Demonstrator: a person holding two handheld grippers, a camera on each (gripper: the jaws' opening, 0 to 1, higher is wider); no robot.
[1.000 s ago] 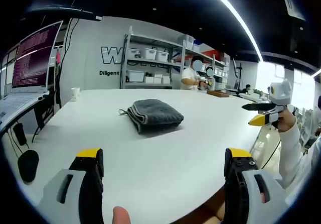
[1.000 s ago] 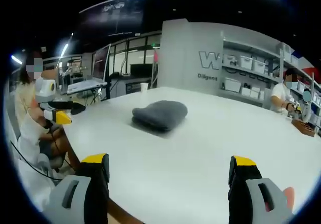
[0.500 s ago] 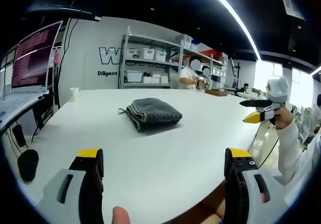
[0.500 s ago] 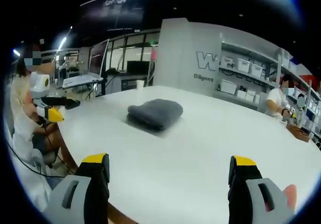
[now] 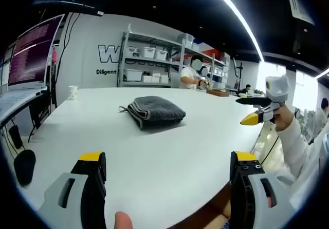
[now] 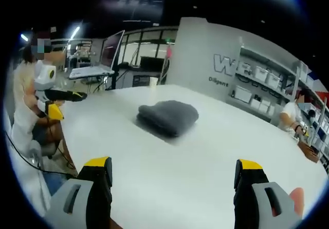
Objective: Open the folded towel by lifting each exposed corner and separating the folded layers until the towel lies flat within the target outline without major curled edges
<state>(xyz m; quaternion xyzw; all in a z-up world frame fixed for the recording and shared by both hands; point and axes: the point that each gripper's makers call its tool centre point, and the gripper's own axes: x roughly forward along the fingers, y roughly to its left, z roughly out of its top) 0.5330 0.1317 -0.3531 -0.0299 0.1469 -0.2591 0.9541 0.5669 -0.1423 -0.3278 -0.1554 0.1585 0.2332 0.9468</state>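
A dark grey folded towel (image 5: 154,111) lies in a thick bundle on the white table (image 5: 154,152), well ahead of both grippers; it also shows in the right gripper view as the towel (image 6: 168,117). My left gripper (image 5: 167,170) is open over the table's near edge, nothing between its jaws. My right gripper (image 6: 172,175) is open too, also empty. The right gripper (image 5: 257,111) appears at the right of the left gripper view, held up off the table. The left gripper (image 6: 57,103) appears at the left of the right gripper view.
A paper cup (image 5: 72,92) stands at the table's far left. A laptop (image 5: 28,59) sits on a side desk to the left. Shelves with white bins (image 5: 149,64) line the back wall, where a person (image 5: 191,75) works. A wooden block (image 5: 220,92) lies far right.
Both views have shifted a little as the hands moved. In the left gripper view the right gripper has come slightly nearer the table. The towel lies as before.
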